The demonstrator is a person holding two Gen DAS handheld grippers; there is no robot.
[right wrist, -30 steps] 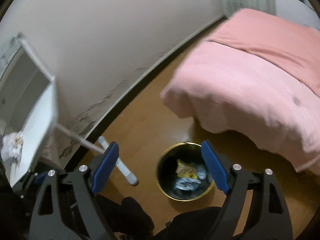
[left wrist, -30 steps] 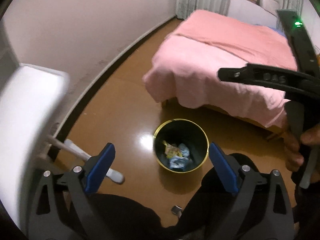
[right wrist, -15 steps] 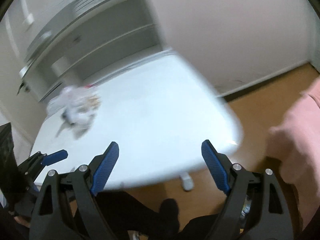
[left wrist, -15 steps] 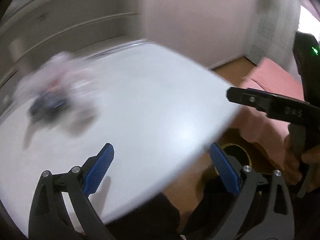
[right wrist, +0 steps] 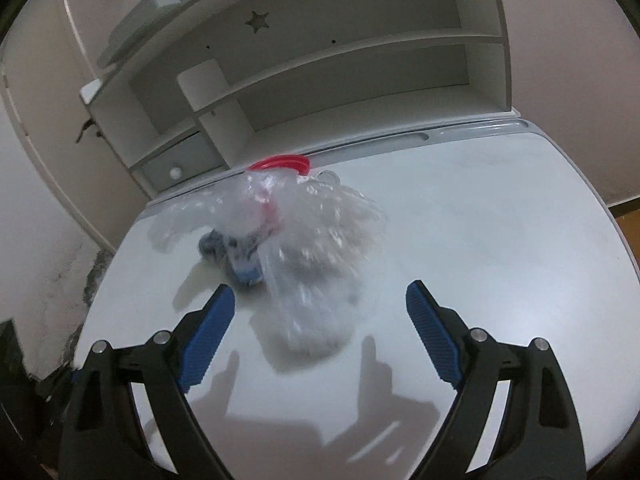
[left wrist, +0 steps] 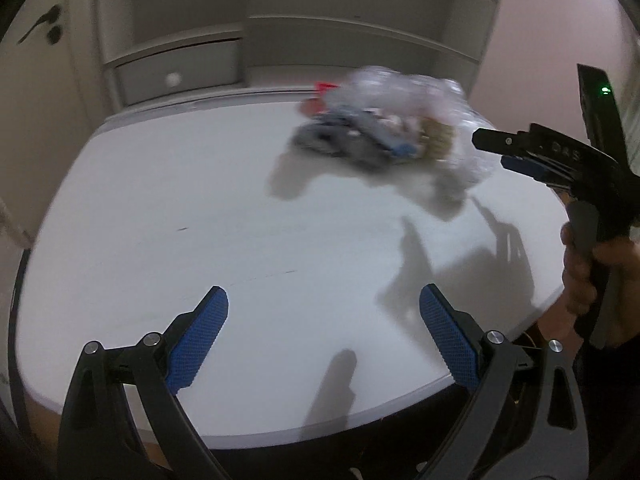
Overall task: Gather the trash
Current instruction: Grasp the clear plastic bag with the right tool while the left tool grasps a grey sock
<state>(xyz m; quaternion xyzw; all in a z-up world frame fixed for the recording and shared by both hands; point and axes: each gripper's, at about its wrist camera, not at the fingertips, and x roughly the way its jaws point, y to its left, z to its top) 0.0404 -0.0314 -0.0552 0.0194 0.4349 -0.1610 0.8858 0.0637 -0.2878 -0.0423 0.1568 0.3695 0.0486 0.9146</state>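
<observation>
Right wrist view: my right gripper, jaws opening and empty, is sitting nearer the plastic trash bundle straight ahead; left gripper is gaping empty, farther off

Black handheld grippers with blue pads

The left gripper and right gripper share black slotted frames, silver screws and blue cross-hatched pads; a green light glows at two o'clock.
</observation>
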